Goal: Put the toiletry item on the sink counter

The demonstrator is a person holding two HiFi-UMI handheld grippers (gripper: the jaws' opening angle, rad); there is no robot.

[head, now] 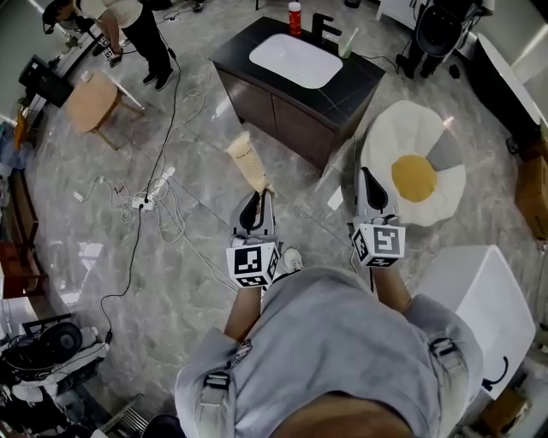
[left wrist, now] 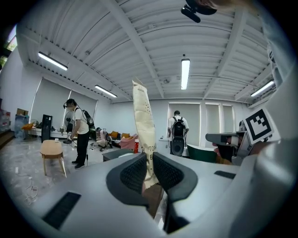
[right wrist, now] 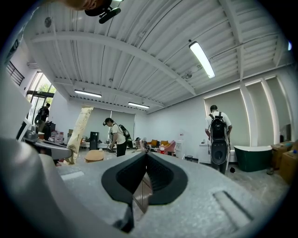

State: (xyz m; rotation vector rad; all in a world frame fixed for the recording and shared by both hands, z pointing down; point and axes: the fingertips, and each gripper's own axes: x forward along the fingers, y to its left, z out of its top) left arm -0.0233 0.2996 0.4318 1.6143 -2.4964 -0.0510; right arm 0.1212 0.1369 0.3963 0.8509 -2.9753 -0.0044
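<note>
Nearest, the left gripper (head: 261, 193) has its fingers clamped on the crimped end of a cream toothpaste tube (head: 247, 162), which points away toward the sink cabinet. The right gripper (head: 365, 172) is held beside it, fingers pressed together on nothing. Bare marble floor (head: 197, 257) lies between them and the cabinet. A power strip (head: 142, 203) with cables lies to the left, and a fried-egg cushion (head: 415, 175) to the right. Farther off, the dark worktop (head: 358, 79) carries a white basin (head: 295, 60). A black tap (head: 325, 27) and a red bottle (head: 294, 17) stand along its far edge, and its near strip is bare.
</note>
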